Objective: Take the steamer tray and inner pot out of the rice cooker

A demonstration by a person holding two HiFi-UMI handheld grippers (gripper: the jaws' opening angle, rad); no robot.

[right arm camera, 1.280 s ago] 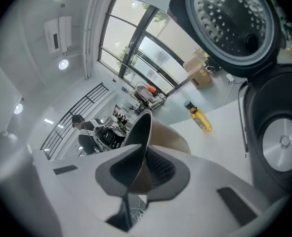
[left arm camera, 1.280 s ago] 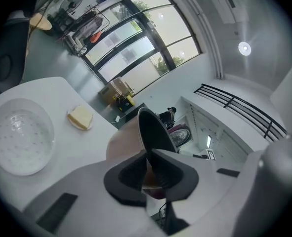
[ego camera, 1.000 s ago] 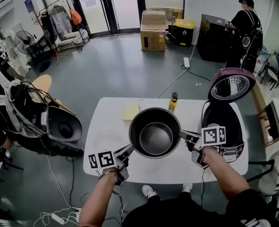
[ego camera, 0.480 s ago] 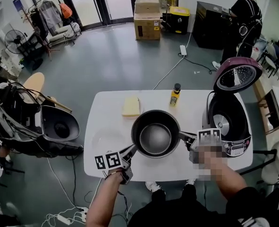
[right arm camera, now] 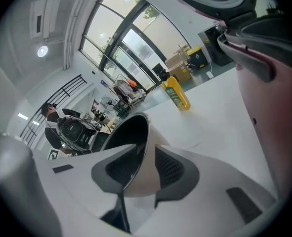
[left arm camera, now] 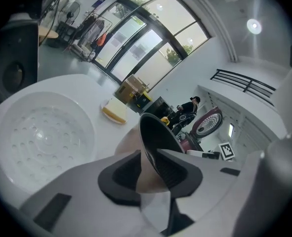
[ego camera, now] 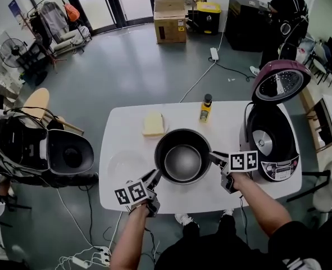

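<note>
1. Inner pot [ego camera: 182, 161]: stands upright near the middle of the white table [ego camera: 177, 112], out of the rice cooker [ego camera: 278, 170]; shows a dark, bare inside.
2. Left gripper [ego camera: 155, 177]: reaches to the near-left rim of the pot; keeps jaws a little apart, having just been opening, with rim and wall between them; looks eased off the wall rather than clamped.
3. Right gripper [ego camera: 215, 158]: meets the rim on the opposite side, next to the cooker; likewise has jaws slightly parted, having just been opening, with the rim between them; shows no firm pinch.
4. Steamer tray [left arm camera: 42, 132]: lies flat on the table left of the pot, near it yet apart; looks pale, translucent and dotted with holes.
5. Rice cooker again: sits at the right end of the table with maroon lid [ego camera: 281, 83] raised; bares the heating plate [ego camera: 263, 142] at its bottom.
6. Yellow block [ego camera: 154, 124] and yellow bottle [ego camera: 205, 110]: rest behind the pot, toward the far edge; bottle upright, with a dark cap.
7. Person in black [ego camera: 286, 16]: stands well beyond the table.
</note>
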